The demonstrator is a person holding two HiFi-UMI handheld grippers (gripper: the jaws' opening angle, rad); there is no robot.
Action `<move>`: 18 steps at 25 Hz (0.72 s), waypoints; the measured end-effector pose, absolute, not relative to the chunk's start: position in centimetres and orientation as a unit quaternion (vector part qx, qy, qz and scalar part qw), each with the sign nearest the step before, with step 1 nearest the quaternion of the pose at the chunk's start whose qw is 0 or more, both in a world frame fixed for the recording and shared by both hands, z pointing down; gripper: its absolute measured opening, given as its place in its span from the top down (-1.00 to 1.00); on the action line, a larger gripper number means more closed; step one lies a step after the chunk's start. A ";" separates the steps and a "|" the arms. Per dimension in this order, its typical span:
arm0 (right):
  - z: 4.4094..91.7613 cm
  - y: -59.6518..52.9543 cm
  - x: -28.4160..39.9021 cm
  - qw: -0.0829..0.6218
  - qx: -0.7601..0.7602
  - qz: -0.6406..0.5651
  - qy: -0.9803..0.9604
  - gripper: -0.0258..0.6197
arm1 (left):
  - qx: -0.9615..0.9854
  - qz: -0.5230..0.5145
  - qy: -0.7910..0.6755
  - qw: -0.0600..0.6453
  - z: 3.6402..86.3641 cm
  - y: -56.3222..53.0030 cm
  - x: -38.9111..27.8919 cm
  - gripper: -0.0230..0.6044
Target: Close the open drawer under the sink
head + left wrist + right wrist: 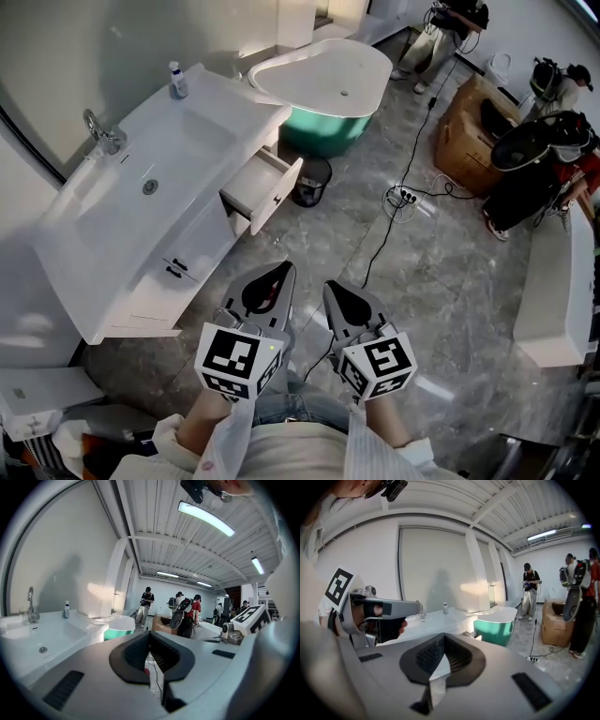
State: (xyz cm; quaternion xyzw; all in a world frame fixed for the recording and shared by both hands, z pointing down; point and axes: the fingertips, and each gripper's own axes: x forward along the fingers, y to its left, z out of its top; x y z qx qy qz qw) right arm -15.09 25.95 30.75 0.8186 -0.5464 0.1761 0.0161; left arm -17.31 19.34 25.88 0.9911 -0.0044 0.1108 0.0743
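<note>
The white vanity point(112, 281) with its sink stands at the left of the head view. One drawer point(267, 192) at its right end is pulled out, its white front angled toward the floor space. Both grippers are held low in front of the person, well short of the drawer. My left gripper point(283, 272) is shut with nothing in it, and its pads meet at the tip in the left gripper view point(150, 634). My right gripper point(331, 286) beside it is also shut and empty point(443, 638).
A white and green bathtub point(323, 75) stands beyond the vanity, with a black bin point(312, 181) next to the open drawer. A black cable and power strip point(405, 195) cross the grey marble floor. A cardboard box point(469, 122), bags and several people are at the back right.
</note>
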 end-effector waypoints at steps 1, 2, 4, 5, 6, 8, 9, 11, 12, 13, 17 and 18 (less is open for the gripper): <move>30.9 25.2 -14.3 0.014 0.818 0.179 -0.547 0.89 | 0.991 0.111 -0.005 0.075 25.9 18.5 -16.5 0.87; 31.0 24.4 -13.4 0.011 0.817 0.183 -0.547 0.89 | 0.991 0.111 -0.005 0.075 25.9 17.6 -15.6 0.87; 31.3 22.7 -11.7 0.009 0.814 0.190 -0.548 0.89 | 0.991 0.112 -0.006 0.076 25.9 16.0 -13.8 0.87; 31.4 21.9 -10.9 0.010 0.814 0.192 -0.548 0.89 | 0.991 0.113 -0.006 0.076 25.9 15.1 -13.0 0.87; 31.5 21.1 -10.0 0.011 0.814 0.193 -0.547 0.89 | 0.991 0.114 -0.007 0.076 25.9 14.2 -12.1 0.87; 31.5 19.4 -8.2 0.013 0.817 0.193 -0.544 0.89 | 0.991 0.114 -0.009 0.076 25.7 12.3 -10.5 0.87; 31.6 18.7 -7.3 0.013 0.818 0.194 -0.542 0.89 | 0.991 0.114 -0.009 0.077 25.6 11.5 -9.7 0.87; 31.6 17.4 -5.8 0.012 0.818 0.197 -0.540 0.89 | 0.990 0.113 -0.009 0.078 25.4 10.0 -8.4 0.87; 31.6 16.7 -5.2 0.011 0.818 0.199 -0.539 0.89 | 0.990 0.113 -0.009 0.079 25.4 9.4 -7.8 0.87; 31.6 16.1 -4.6 0.010 0.818 0.199 -0.539 0.89 | 0.990 0.112 -0.010 0.080 25.3 8.7 -7.2 0.87; 31.5 13.9 -2.8 0.019 0.818 0.198 -0.540 0.89 | 0.990 0.109 -0.008 0.084 25.3 6.6 -5.4 0.87; 31.5 13.6 -2.5 0.021 0.818 0.198 -0.539 0.89 | 0.991 0.108 -0.007 0.085 25.3 6.3 -5.0 0.87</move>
